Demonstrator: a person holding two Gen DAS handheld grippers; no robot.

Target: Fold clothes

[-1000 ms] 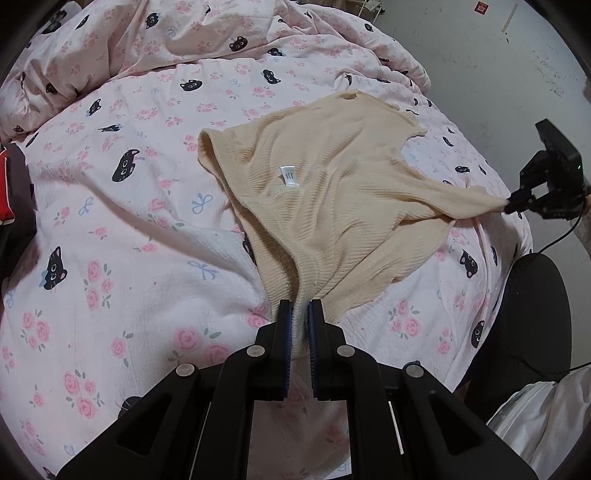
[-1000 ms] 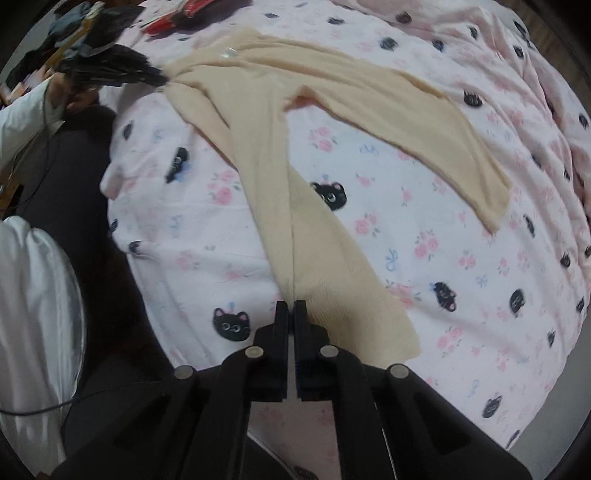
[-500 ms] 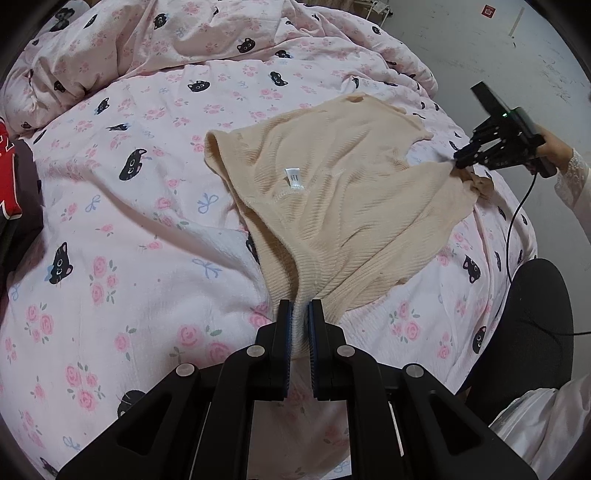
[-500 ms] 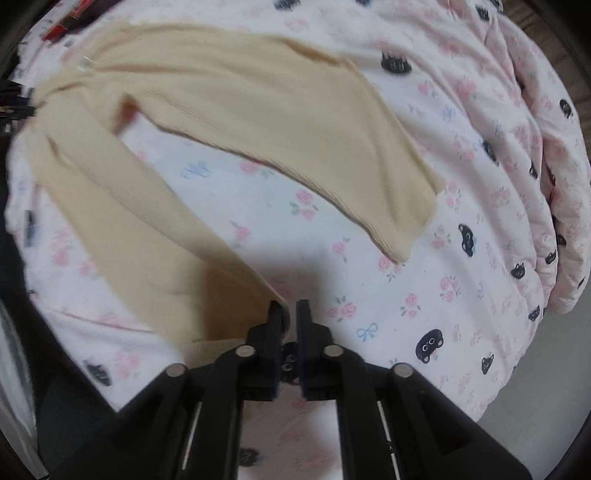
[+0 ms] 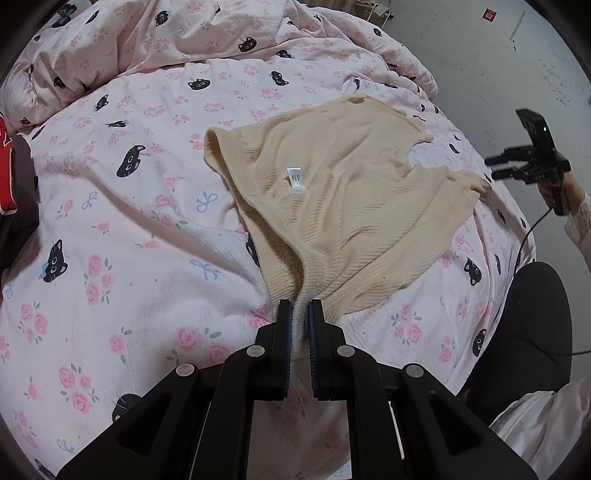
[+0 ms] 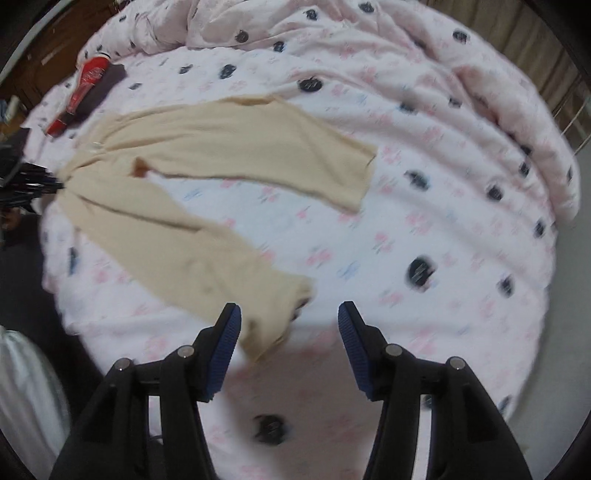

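A cream ribbed knit top (image 5: 343, 199) lies on the pink cat-print bedspread (image 5: 110, 221), with a white label facing up. My left gripper (image 5: 300, 308) is shut on the top's near edge. In the right wrist view the top (image 6: 207, 170) spreads out with one sleeve end just in front of my right gripper (image 6: 290, 317), which is open and holds nothing. The right gripper also shows in the left wrist view (image 5: 496, 167), off the bed's right edge, apart from the cloth.
A rumpled duvet (image 5: 184, 33) is bunched at the far side of the bed. A red and dark item (image 6: 88, 88) lies at the bed's far left. The bed edge and grey floor (image 5: 498, 66) are to the right.
My right gripper opened and let go of the sleeve, which now lies on the bed. It has pulled back from the cloth. My left gripper stays shut on the top's edge.
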